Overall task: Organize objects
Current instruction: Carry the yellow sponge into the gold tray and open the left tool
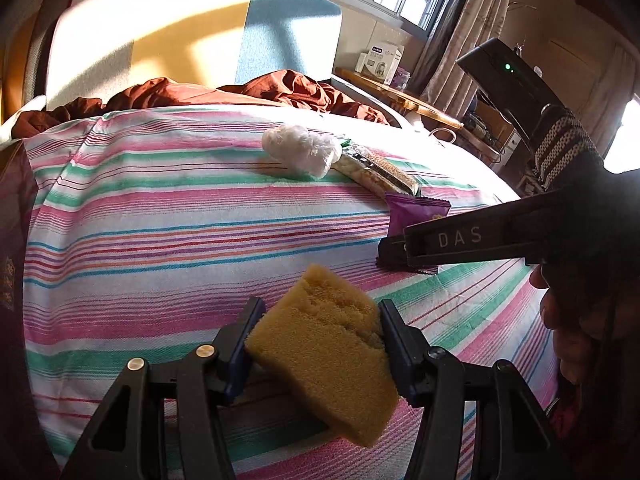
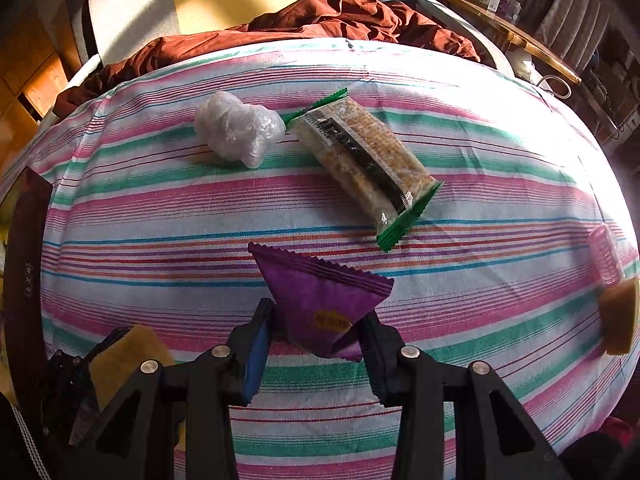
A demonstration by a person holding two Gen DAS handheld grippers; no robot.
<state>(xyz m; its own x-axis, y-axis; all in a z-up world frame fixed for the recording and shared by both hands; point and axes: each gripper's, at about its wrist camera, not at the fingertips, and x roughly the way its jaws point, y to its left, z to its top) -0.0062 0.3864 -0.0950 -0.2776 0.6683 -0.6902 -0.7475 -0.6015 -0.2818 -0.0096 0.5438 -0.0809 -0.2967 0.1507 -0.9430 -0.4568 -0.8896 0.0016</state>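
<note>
Hiding the purple packet [image 1: 416, 216] partly, the right gripper [image 1: 394, 252] crosses it

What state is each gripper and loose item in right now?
left gripper: shut on the yellow sponge, lifted.
right gripper: shut on the purple packet.
cracker pack: sealed, flat on the striped sheet.
plastic wrap ball: crumpled, loose on sheet.
</note>
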